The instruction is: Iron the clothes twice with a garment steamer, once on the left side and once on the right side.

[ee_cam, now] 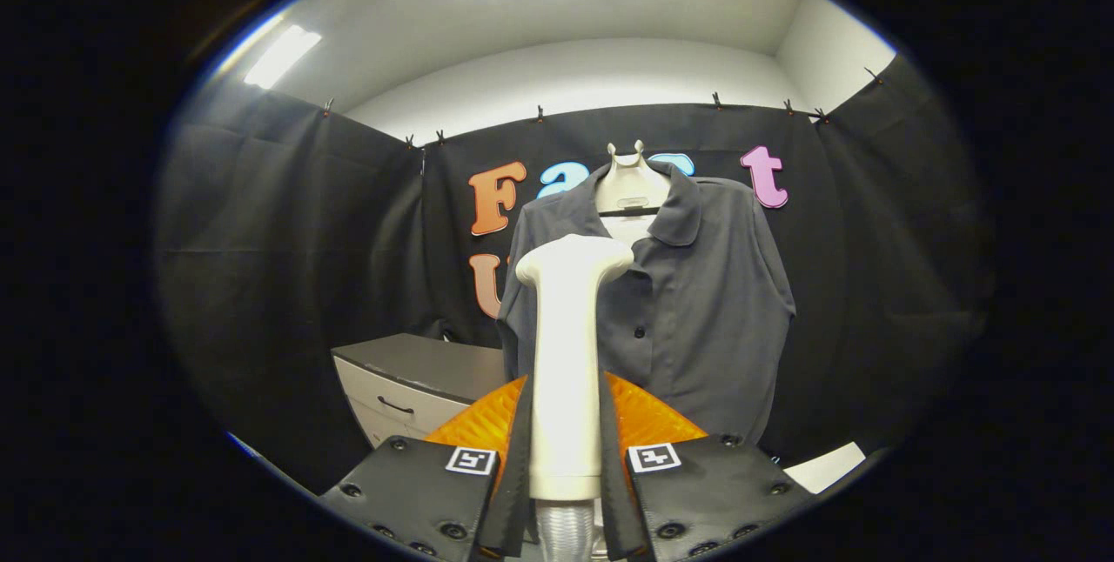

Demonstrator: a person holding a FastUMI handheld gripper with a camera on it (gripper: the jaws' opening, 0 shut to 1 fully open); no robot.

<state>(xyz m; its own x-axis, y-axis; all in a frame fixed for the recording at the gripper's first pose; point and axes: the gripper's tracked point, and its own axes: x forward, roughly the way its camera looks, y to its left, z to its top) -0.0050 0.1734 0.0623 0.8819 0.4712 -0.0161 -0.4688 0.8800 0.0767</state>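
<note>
Gripper view: the hand-held gripper is clamping the steamer by its handle, both fingers pressing against the handle's sides and leaving no gap. The steamer is standing upright between the fingers, its pale handle rising to a wider head that is pointing toward the shirt. A ribbed hose is hanging from the bottom of the handle, below the fingers.

The shirt, a dark short-sleeved one with a collar and a buttoned front, is hanging on a pale hanger beyond the steamer, in front of the black booth wall. The steamer's head is sitting level with the shirt's upper chest and overlapping its left half as seen from the gripper, near the placket; whether the head is touching the cloth cannot be told. The shirt's other half is hanging free beside it.

A cabinet with a dark top and a pale drawer front is standing low beside the shirt, on the side of the steamer's head. A white sheet is lying low on the opposite side, just past one finger.
</note>
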